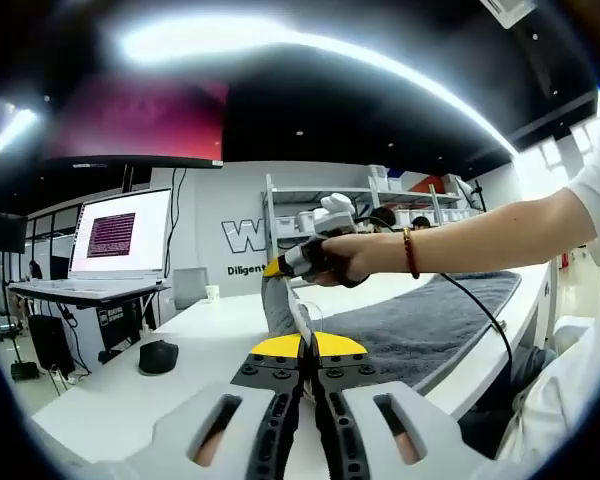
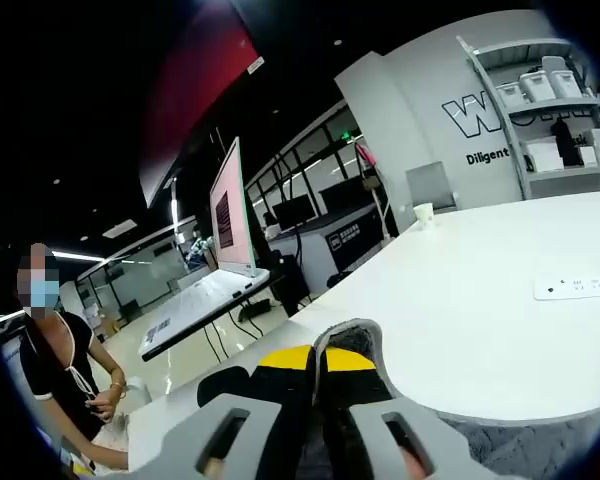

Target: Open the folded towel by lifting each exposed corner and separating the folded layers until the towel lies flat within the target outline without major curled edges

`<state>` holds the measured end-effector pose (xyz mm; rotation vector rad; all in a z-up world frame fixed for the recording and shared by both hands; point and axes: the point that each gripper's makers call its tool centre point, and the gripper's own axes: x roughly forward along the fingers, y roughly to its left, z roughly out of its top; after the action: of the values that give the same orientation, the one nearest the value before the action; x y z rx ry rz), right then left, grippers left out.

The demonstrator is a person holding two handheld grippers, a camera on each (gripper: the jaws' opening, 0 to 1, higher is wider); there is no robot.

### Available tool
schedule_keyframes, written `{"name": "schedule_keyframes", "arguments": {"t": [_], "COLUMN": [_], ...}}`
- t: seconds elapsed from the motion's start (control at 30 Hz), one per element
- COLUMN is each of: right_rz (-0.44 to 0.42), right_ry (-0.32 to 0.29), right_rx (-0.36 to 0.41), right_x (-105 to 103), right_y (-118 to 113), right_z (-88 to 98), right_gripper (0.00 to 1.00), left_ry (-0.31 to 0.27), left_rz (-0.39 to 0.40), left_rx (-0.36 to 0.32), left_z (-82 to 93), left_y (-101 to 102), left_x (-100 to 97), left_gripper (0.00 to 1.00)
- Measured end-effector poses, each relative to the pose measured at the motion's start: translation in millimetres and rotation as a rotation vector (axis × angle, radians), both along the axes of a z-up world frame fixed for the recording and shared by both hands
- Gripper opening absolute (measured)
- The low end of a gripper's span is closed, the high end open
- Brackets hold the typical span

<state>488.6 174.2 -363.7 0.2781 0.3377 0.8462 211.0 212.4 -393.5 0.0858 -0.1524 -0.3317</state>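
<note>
A grey towel (image 1: 430, 320) lies along the right part of the white table (image 1: 180, 370). One edge of it is pulled up into a narrow raised strip (image 1: 277, 305). My left gripper (image 1: 306, 350) is shut on the near end of that strip. The right gripper (image 1: 285, 265), held in a person's hand, pinches the strip's upper end above the table. In the right gripper view my right gripper (image 2: 315, 365) is shut, with a fold of the grey towel (image 2: 348, 345) sticking up between its yellow-tipped jaws. More towel (image 2: 540, 440) hangs at the lower right.
A black mouse (image 1: 158, 356) sits on the table to the left, with an open laptop (image 1: 120, 240) on a stand behind it. A white power strip (image 2: 575, 288) and a paper cup (image 2: 423, 213) rest on the table. A person (image 2: 65, 370) stands beyond its edge.
</note>
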Motion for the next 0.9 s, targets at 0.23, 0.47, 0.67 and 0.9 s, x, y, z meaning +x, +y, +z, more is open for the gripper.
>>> {"name": "schedule_keyframes", "arguments": {"t": [0.23,0.47,0.67,0.9], "right_rz": [0.004,0.008,0.020,0.015], "right_ry": [-0.004,-0.006,-0.015,-0.061], "right_rx": [-0.003,-0.001,-0.010,-0.037], "right_x": [1,1,7,1], "right_y": [9,17,26,29], "right_z": [-7.7,-18.2,-23.0,-23.3], "right_gripper": [0.00,0.00,0.00,0.01], "left_ry": [0.023,0.048,0.063,0.075], "left_rz": [0.003,0.025,0.042,0.058], "left_rx": [-0.008,-0.052,-0.076,-0.039], "left_z": [-9.2,-20.0,-27.3,-32.0], "left_y": [2,11,19,22], "left_x": [0.6,0.6,2.5,0.6], "left_gripper": [0.01,0.01,0.01,0.01]}}
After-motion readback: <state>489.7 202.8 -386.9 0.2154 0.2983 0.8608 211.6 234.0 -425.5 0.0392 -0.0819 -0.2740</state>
